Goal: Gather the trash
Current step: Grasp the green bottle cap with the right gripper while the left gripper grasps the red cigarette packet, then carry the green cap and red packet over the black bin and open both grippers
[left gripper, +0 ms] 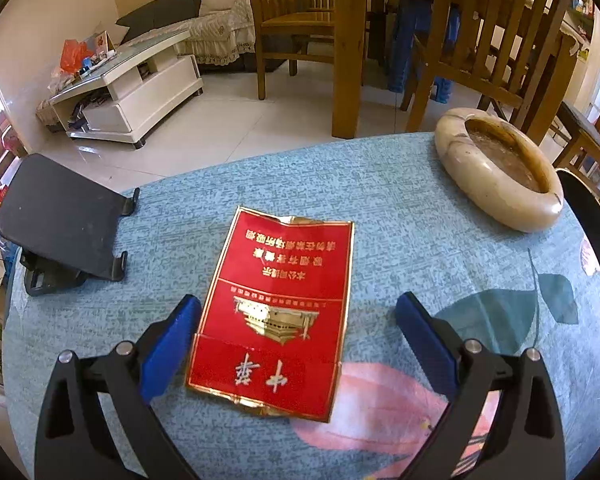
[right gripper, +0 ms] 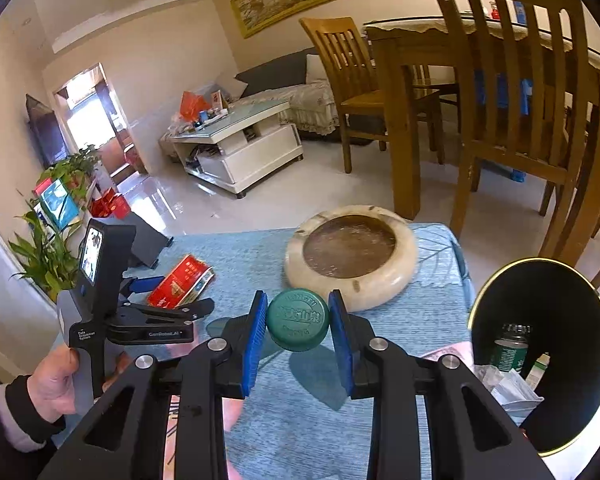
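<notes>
Now the right gripper (right gripper: 298, 326) is clamped on a green bottle cap (right gripper: 298, 323) at the centre of its view, above the blue-clothed desk (right gripper: 236, 248). Lower right stands a black trash bin (right gripper: 580, 420) with litter inside. Meanwhile the left gripper (left gripper: 296, 312) hangs with jaws apart around a flattened red cigarette pack (left gripper: 274, 308) lying on the desk, with a stone ashtray (left gripper: 496, 168) at upper right.

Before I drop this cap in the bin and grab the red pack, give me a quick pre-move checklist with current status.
1. Green bottle cap clamped between right gripper jaws: ok.
2. Black bin mouth open beside the table, with room: ok.
3. Left gripper jaws open, straddling the flattened red cigarette pack: ok.
4. Pack gripped: not ok, pads not pressing.
5. Stone ashtray clear of the cap's path: cannot tell.
</notes>
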